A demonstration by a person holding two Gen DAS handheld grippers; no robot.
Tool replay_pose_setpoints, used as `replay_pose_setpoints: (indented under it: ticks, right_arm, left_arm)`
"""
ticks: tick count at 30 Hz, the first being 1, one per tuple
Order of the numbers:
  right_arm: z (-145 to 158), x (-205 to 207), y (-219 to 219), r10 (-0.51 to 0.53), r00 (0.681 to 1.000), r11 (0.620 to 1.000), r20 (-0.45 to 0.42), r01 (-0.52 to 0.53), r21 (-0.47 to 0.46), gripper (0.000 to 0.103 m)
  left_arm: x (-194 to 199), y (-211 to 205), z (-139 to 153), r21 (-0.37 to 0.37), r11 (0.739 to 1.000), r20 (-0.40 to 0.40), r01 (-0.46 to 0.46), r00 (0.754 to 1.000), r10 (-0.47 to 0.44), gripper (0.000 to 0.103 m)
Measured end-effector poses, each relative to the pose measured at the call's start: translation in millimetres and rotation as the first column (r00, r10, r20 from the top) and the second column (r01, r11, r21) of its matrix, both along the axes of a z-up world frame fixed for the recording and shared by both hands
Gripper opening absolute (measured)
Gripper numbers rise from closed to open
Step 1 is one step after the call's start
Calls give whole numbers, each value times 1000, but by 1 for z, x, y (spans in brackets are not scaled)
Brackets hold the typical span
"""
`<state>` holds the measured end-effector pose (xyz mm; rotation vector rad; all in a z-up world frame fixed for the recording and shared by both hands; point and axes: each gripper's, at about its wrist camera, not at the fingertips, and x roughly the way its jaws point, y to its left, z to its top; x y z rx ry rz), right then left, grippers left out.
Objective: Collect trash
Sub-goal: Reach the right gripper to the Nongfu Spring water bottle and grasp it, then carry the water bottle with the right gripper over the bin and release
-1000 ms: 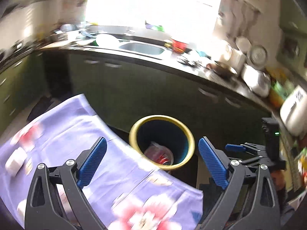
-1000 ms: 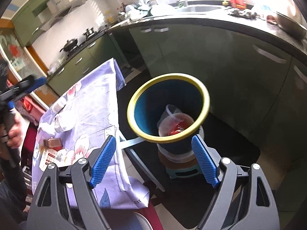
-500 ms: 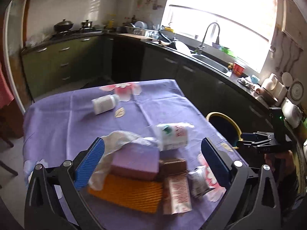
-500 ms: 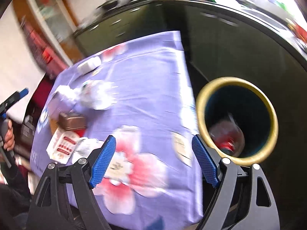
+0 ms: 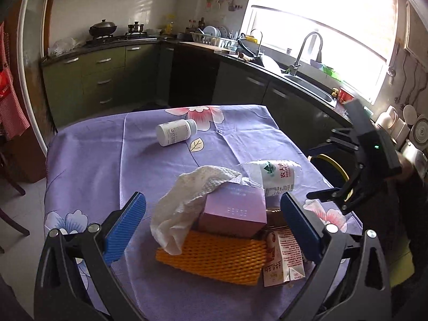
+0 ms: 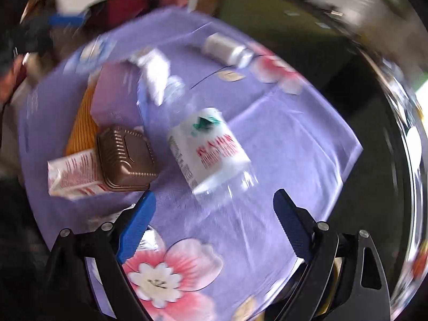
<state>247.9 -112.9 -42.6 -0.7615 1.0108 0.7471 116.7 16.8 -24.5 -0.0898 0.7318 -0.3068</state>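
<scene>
From my left gripper (image 5: 212, 223) I look over the bench under its purple flowered cloth (image 5: 107, 165). Its blue fingers (image 5: 125, 227) stand wide apart with nothing gripped; the heap of trash sits ahead, framed between them but untouched. In that heap a lilac cardboard box (image 5: 235, 211) rests on an orange ribbed foam sleeve (image 5: 214, 259), with a crumpled white paper towel (image 5: 187, 200) draped over the box's left side. A small pink-printed drink carton (image 5: 283, 259) lies just beside the sleeve on the right, and a clear plastic water bottle with a white label (image 5: 275, 176) lies on its side behind the box. A white pill bottle (image 5: 175, 133) lies well apart, farther back on the cloth.

My right gripper (image 6: 214, 223) points steeply down at the cloth, the picture blurred. Its fingers are opening, already wide, and hold nothing; the water bottle lies just beyond the tips. A brown ridged plastic tray (image 6: 125, 157) sits on the carton to the left. The yellow rim of the bin (image 5: 334, 165) shows past the bench's right edge, behind the right gripper.
</scene>
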Motion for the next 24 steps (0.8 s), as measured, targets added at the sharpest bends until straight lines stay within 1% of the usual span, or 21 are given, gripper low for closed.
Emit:
replay_pose_setpoints:
  ticks: [1, 5, 7, 11, 16, 18, 19, 24]
  right_arm:
    - [-5, 8, 10, 46, 998, 998, -32, -47, -35, 88]
    - [-20, 28, 38, 155, 984, 978, -90, -166, -129, 88]
    - [-31, 39, 51, 190, 972, 964, -138, -211, -162, 88]
    - [-52, 48, 65, 218, 958, 945, -189, -255, -205, 88]
    - [-66, 60, 71, 207, 952, 941, -223, -257, -222, 88]
    - [-69, 64, 72, 198, 952, 943, -235, -251, -220, 81]
    - [-70, 65, 70, 190, 951, 946, -245, -244, -214, 67]
    - [-76, 73, 54, 100, 958, 966, -268, -158, -205, 67]
  left_arm:
    - [1, 1, -1, 0, 1000, -2, -5, 1000, 5, 96]
    - [5, 4, -5, -5, 1000, -10, -14, 1000, 14, 96]
    - [7, 7, -9, -8, 1000, -19, -17, 1000, 17, 96]
    - [13, 12, -15, -16, 1000, -38, -17, 999, 16, 96]
    - [17, 17, -20, -22, 1000, -53, -19, 998, 17, 96]
    - [18, 19, -21, -25, 1000, -57, -18, 998, 17, 96]
    - [18, 19, -22, -27, 999, -58, -18, 998, 16, 96]
    - [16, 19, -21, -30, 999, -52, -12, 999, 10, 96]
